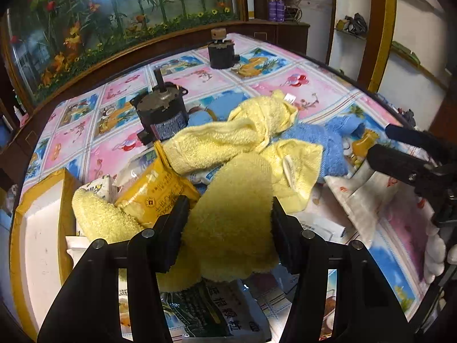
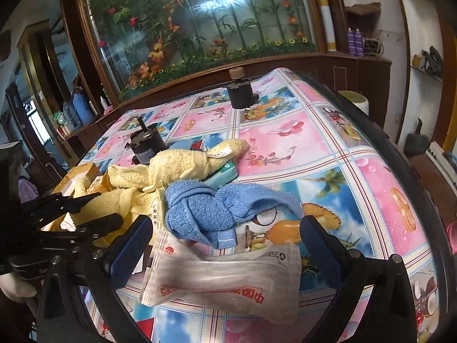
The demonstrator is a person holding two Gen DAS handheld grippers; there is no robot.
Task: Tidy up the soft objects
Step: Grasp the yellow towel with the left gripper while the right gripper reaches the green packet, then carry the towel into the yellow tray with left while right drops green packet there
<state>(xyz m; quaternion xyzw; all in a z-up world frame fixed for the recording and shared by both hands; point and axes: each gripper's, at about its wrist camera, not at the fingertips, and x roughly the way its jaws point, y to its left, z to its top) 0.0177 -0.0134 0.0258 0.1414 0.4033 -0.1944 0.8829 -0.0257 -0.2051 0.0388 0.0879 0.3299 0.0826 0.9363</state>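
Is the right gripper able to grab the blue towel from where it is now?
Probably yes. The right gripper is open, and the blue towel lies knotted just ahead of its fingers, with nothing on top. A clear plastic packet lies between the fingers and under the towel's near edge, so it might get pinched too.

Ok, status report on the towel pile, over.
Left tongs clamped on a yellow towel. Right tongs open over the white plastic pouch, blue towel just beyond. Orange packet tangled among the towels.
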